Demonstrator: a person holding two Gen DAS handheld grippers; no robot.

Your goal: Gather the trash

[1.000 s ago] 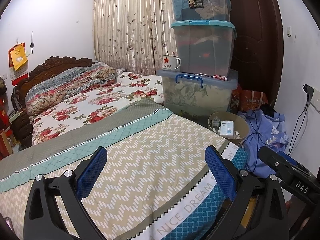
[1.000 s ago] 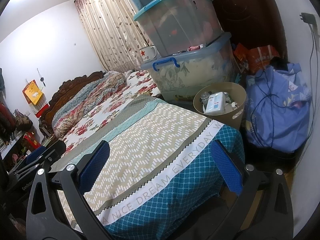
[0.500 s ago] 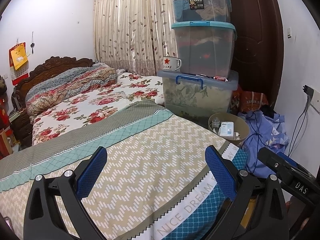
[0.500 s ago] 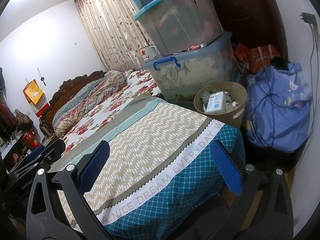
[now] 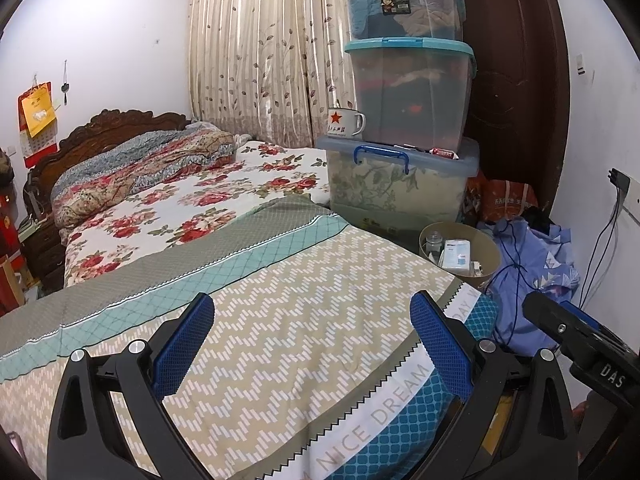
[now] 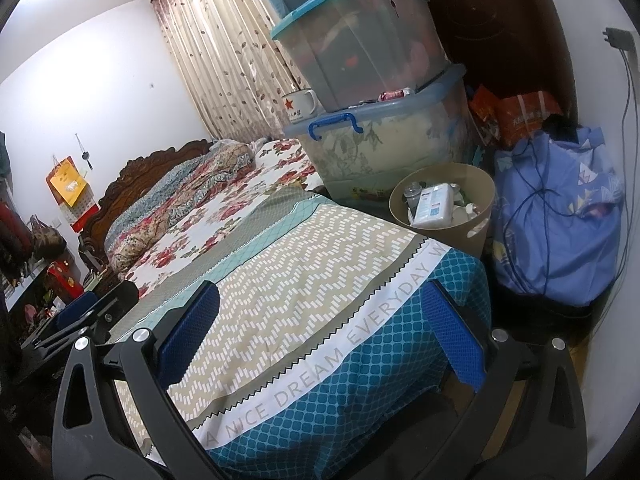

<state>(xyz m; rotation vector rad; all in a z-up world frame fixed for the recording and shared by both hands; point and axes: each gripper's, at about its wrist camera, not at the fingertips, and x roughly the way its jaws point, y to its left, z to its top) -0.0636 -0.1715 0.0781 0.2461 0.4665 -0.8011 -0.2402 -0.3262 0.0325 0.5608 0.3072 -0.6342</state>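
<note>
The bed (image 5: pixel 248 292) fills the lower left and middle of both frames, its headboard (image 5: pixel 104 128) at the far left. At upper right, three storage boxes (image 5: pixel 404 92) stand stacked beside the bed, with a mug (image 5: pixel 345 122) on the lowest box's lid. Below them, at the bed's corner, the bin (image 6: pixel 476 236) sits on the floor with a packet (image 6: pixel 434 206) in it. A cloth bundle (image 6: pixel 560 224) lies right of the bin.
</note>
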